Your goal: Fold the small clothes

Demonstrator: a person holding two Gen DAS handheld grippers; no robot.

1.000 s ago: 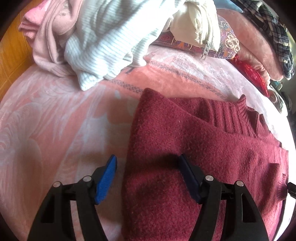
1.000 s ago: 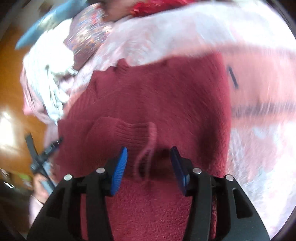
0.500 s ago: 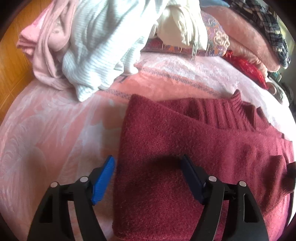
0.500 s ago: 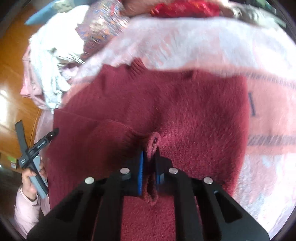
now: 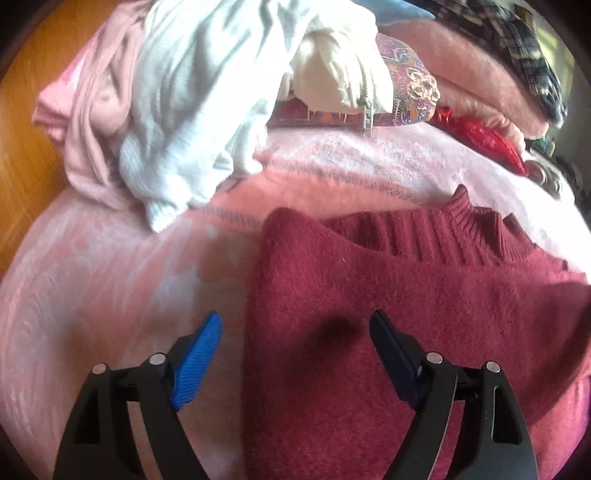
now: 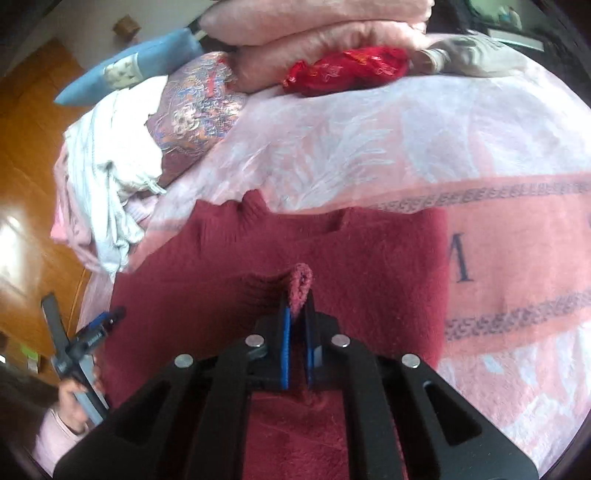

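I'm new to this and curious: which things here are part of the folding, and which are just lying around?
In use:
dark red sweater
sweater cuff
right gripper
left gripper

Lying about:
white ribbed top
patterned cushion
red bundle
folded pink blankets

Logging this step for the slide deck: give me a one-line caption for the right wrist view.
Right gripper pinches the sleeve cuff of the dark red sweater spread on the pink blanket.

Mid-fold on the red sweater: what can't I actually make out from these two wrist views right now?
- Sweater hem: cut off by the bottom edge, both views.
- Sleeve cuff: the part pinched in the right gripper is hidden by its jaws.
- Sweater's near left edge: hidden behind the left gripper frame.
- Clothes pile: blurred, items overlap.
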